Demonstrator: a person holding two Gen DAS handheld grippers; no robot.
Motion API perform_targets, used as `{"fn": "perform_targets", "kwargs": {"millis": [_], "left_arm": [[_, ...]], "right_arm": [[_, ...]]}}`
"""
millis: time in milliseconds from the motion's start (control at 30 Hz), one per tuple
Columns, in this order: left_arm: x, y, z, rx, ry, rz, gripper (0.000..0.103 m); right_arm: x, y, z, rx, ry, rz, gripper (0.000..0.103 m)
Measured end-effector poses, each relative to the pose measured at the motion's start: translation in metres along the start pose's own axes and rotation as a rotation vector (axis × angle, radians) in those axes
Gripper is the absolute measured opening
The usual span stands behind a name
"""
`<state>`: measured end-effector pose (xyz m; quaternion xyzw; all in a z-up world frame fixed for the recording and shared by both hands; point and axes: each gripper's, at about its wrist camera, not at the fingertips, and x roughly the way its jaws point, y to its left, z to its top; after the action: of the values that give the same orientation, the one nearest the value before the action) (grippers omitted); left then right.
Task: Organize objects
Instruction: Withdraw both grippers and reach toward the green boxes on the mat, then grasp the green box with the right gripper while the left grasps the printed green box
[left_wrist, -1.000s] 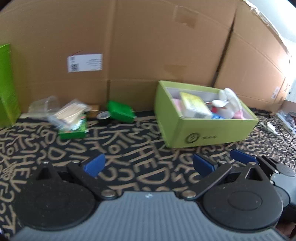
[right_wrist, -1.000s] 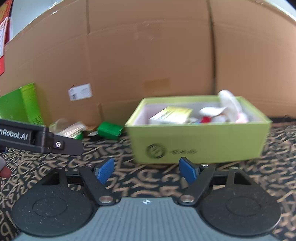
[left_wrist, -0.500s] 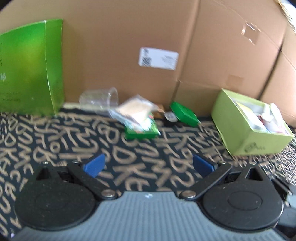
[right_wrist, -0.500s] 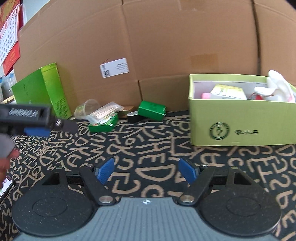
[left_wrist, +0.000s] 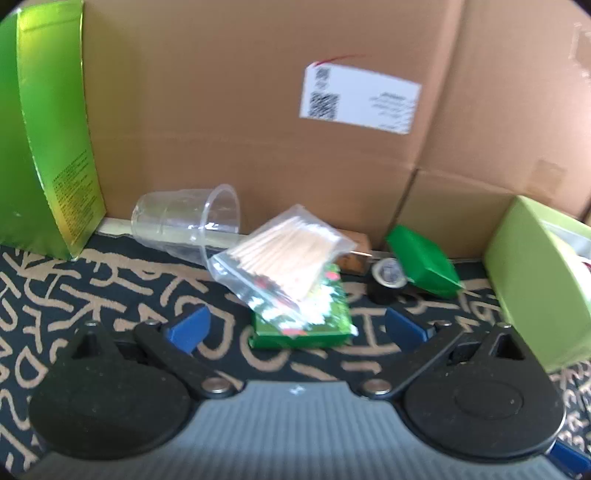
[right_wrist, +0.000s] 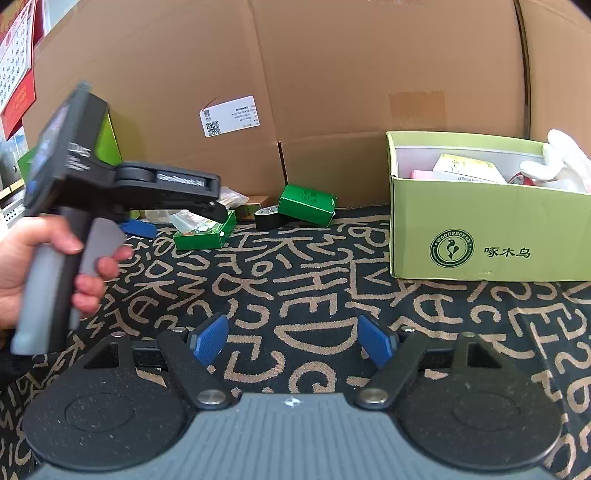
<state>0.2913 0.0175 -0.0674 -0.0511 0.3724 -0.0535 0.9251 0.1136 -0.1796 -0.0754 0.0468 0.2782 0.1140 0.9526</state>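
My left gripper (left_wrist: 295, 326) is open and empty, close in front of a flat green packet (left_wrist: 306, 317) with a clear bag of wooden sticks (left_wrist: 284, 251) lying on it. Behind them lie a clear plastic cup (left_wrist: 188, 221) on its side, a black tape roll (left_wrist: 386, 277) and a small green box (left_wrist: 421, 258). The light green open box (right_wrist: 487, 221) holds several items and a white glove (right_wrist: 561, 162). My right gripper (right_wrist: 291, 338) is open and empty, over the patterned carpet. The left gripper also shows in the right wrist view (right_wrist: 140, 227), beside the green packet (right_wrist: 205, 234).
A cardboard wall (left_wrist: 258, 110) with a white label (left_wrist: 358, 96) closes off the back. A tall green carton (left_wrist: 44, 129) stands at the far left. The black carpet with tan letters (right_wrist: 314, 280) spreads between the pile and the light green box.
My left gripper has swung left, away from the light green box, and moved close to the pile with the stick bag. The right gripper has pulled back from the box.
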Motion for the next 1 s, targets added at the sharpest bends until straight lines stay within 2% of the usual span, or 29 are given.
{"fn": "perform_targets", "kwargs": {"millis": [33,67,100,400,600,700,800,900,1000], "left_arm": [[0.004,0.003,0.001,-0.012,0.011,-0.012,0.078],[0.008,0.007,0.001,-0.020,0.033,-0.039,0.067],[0.010,0.012,0.001,-0.033,0.050,-0.085,0.062],[-0.040,0.030,-0.032,0.115,0.096,-0.142,0.062],[-0.068,0.041,-0.050,0.140,0.124,-0.192,0.062],[-0.075,0.043,-0.055,0.150,0.133,-0.219,0.065],[-0.080,0.043,-0.057,0.166,0.106,-0.208,0.079],[-0.082,0.041,-0.058,0.194,0.073,-0.207,0.080],[-0.078,0.043,-0.055,0.186,0.087,-0.233,0.080]], "right_arm": [[0.001,0.000,0.000,0.000,0.003,0.003,0.081],[0.002,0.000,0.001,-0.002,0.003,0.007,0.081],[0.003,0.001,0.001,-0.005,0.002,0.011,0.081],[0.029,0.013,0.024,-0.054,-0.027,0.036,0.079],[0.065,0.023,0.053,-0.066,-0.050,0.027,0.078],[0.084,0.025,0.067,-0.061,-0.051,-0.009,0.078],[0.102,0.025,0.080,-0.048,-0.059,-0.053,0.078],[0.118,0.020,0.090,-0.009,-0.048,-0.091,0.078],[0.132,0.019,0.097,-0.006,-0.040,-0.116,0.078]]}}
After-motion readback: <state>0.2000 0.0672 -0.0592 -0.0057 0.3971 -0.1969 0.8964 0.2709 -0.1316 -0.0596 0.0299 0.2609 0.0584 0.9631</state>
